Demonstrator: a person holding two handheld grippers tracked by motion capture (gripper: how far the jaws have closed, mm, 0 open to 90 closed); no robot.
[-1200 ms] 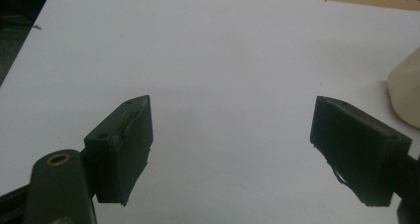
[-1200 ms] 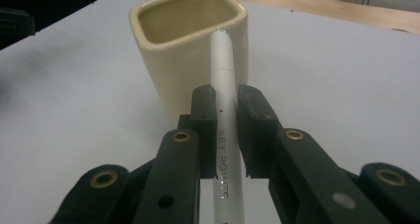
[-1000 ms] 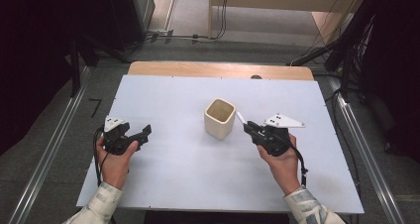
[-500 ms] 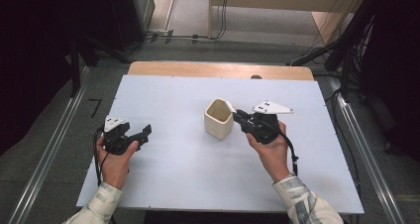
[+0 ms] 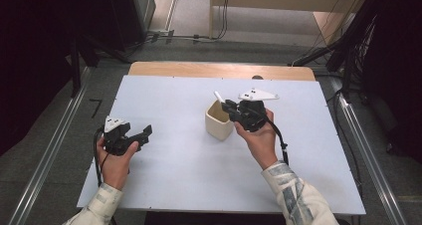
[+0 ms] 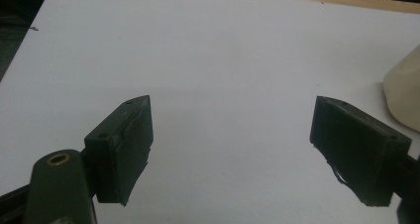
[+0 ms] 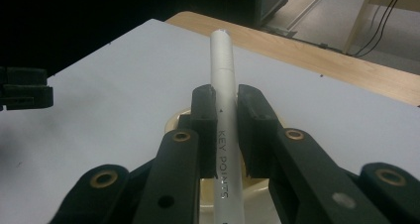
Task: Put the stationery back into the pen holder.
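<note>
- High view: your right gripper (image 5: pixel 225 105) is clamped on the white pen (image 5: pixel 218 96), which is raised over the cream cup (image 5: pixel 218 121); dropping it in is left.
- Your right wrist angles the pen tip up and away.
- Your left gripper (image 5: pixel 142 134) rests low with its jaws apart, holding nothing.

The one piece of writing I can read is "KEY POINTS", printed in dark capitals along the barrel of the white pen (image 7: pixel 224 115) clamped in my right gripper (image 7: pixel 227 116) (the letters run lengthwise, from the jaws back toward the camera). From the high view the pen (image 5: pixel 218 96) is too small for any lettering to be made out. I find no other label, brand, number or sign anywhere else.
</note>
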